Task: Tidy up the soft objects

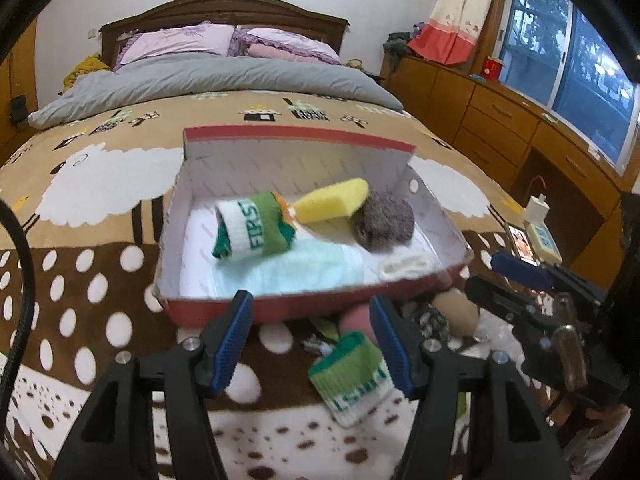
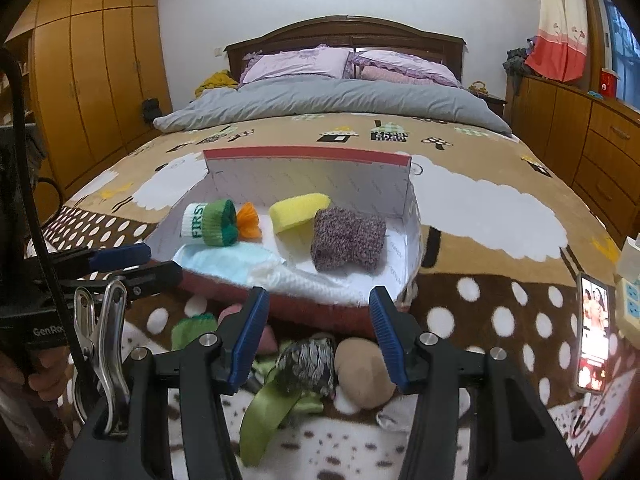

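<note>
We are mid-sort: the box [image 1: 436,208] on the bed [image 2: 500,280] already holds a rolled sock [image 1: 248,226], sponge [image 1: 332,202] and knit roll [image 1: 384,220], while more soft things wait just before it. Next we must choose one, perhaps the patterned roll [image 2: 310,364], and lower onto it. Both grippers tilt down toward the box; the left gripper [image 1: 312,344] and the right gripper [image 2: 320,336] stand apart, holding nothing, the green sock [image 1: 352,376] under the left.
</note>
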